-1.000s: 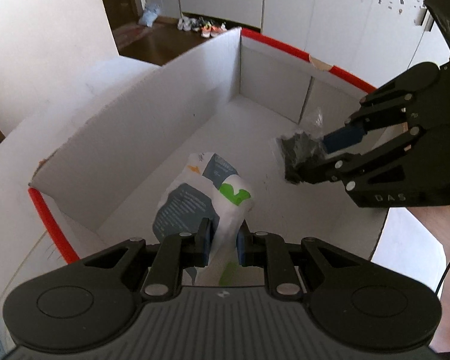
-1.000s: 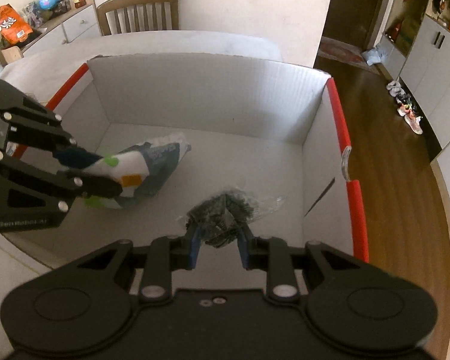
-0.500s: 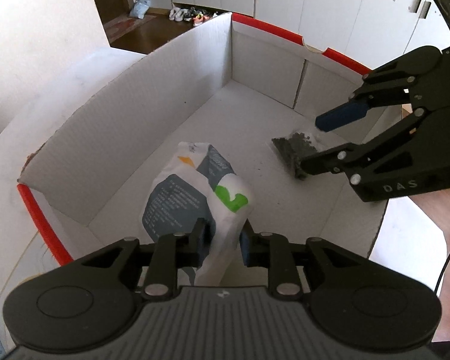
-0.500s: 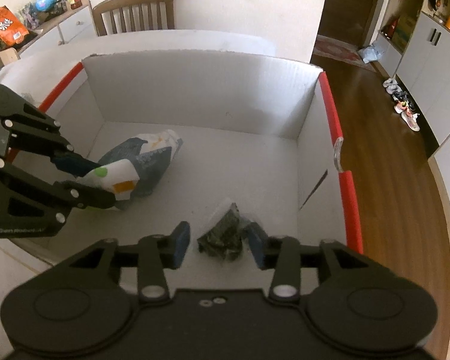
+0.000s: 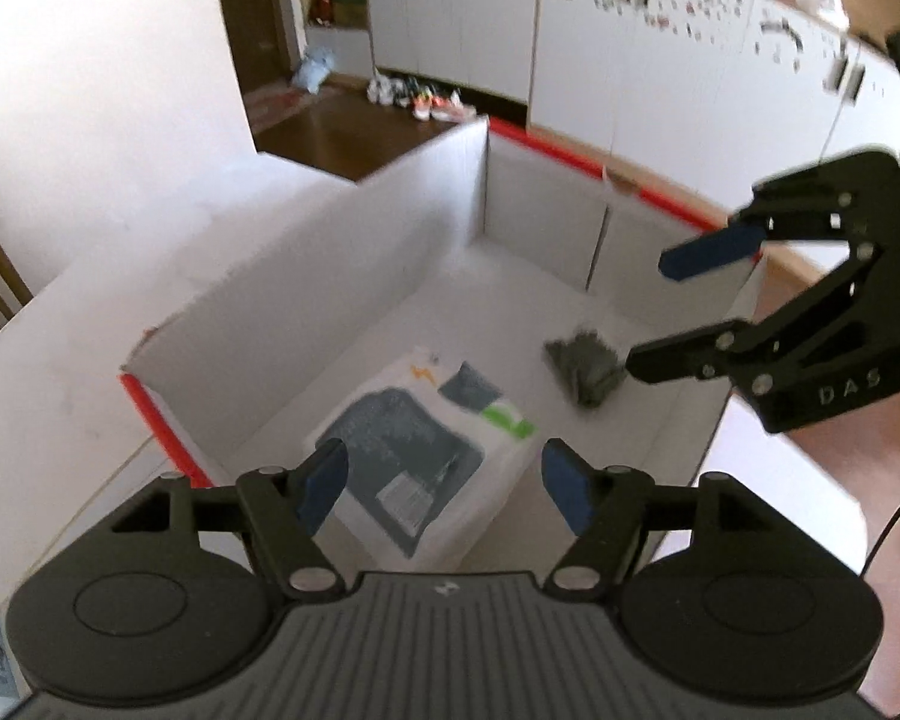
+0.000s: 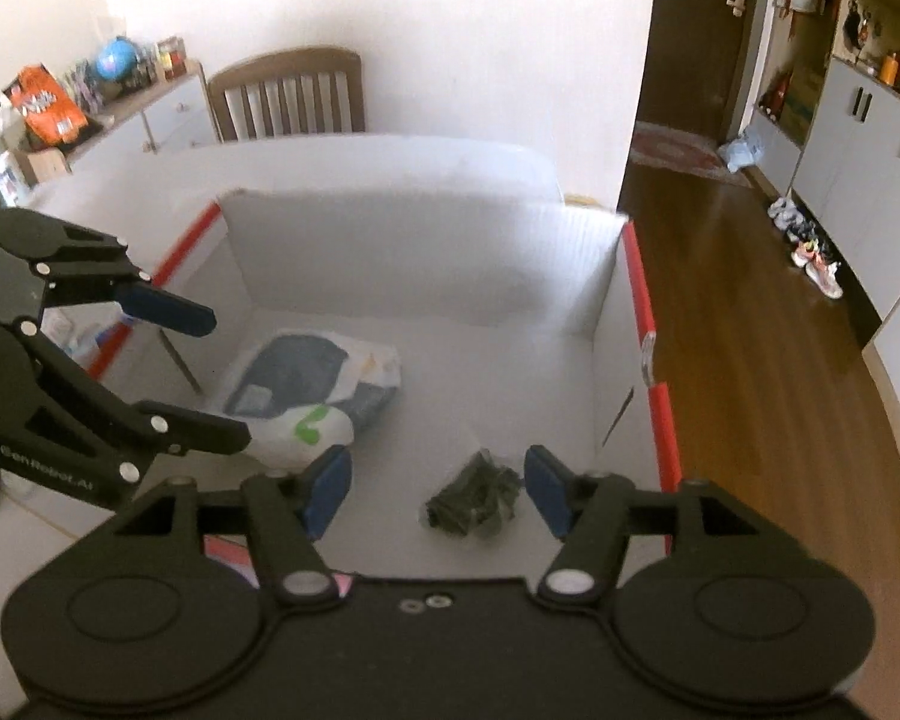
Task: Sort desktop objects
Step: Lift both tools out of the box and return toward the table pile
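- Both grippers have let go since the earlier frames: the white pouch (image 5: 426,456) and the dark packet (image 6: 474,501) now lie flat on the floor of the white box (image 6: 426,252).
- Left gripper (image 5: 444,483) and right gripper (image 6: 438,492) have just been opening; both stand wide and empty.
- Each item lies below and between its gripper's fingers, apart from the pads.
- Risk: a low fingertip could snag the crinkly packet or clip the box wall on withdrawal.

Both wrist views look steeply down, close above the white box (image 5: 342,276). Each faces inward from opposite sides. They share its floor.
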